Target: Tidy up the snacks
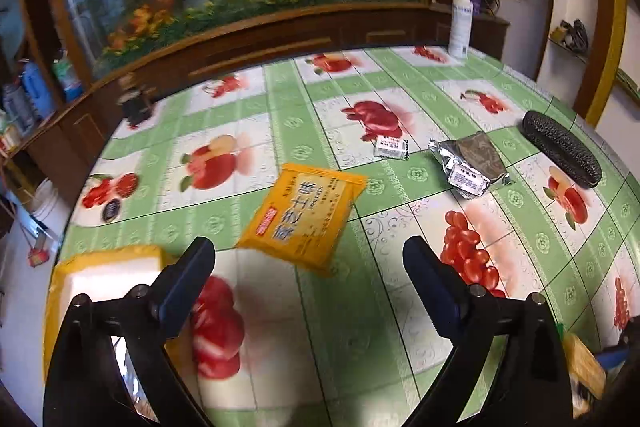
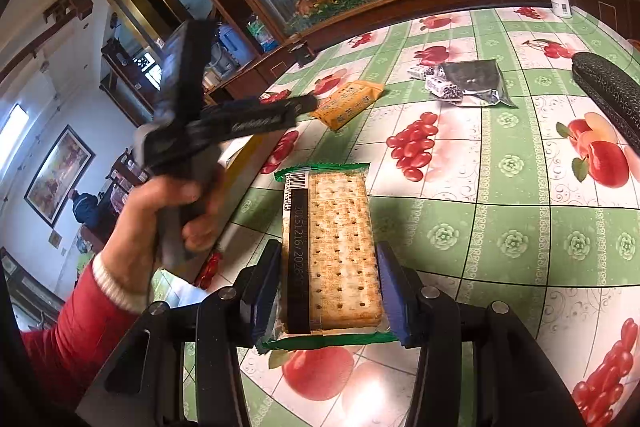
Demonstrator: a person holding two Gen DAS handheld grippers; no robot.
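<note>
My right gripper [image 2: 328, 259] is shut on a clear, green-ended packet of crackers [image 2: 340, 239], its blue pads [image 2: 390, 291] pressing on the two long sides. In the left wrist view my left gripper [image 1: 308, 247] stands wide open above the tablecloth with nothing between its fingers. A yellow snack packet [image 1: 304, 215] lies flat just beyond its fingertips. The right wrist view shows the left gripper [image 2: 306, 105] side-on, held by a hand with a red sleeve [image 2: 172, 211], close to the same yellow snack packet [image 2: 348, 103].
A yellow box [image 1: 108, 271] with a pale inside sits at the table's left edge. Farther right lie a small white candy [image 1: 390, 147], a silver pouch [image 1: 480, 155] and a long black case [image 1: 560, 147]. A white bottle [image 1: 460, 23] stands at the far edge, before a wooden cabinet.
</note>
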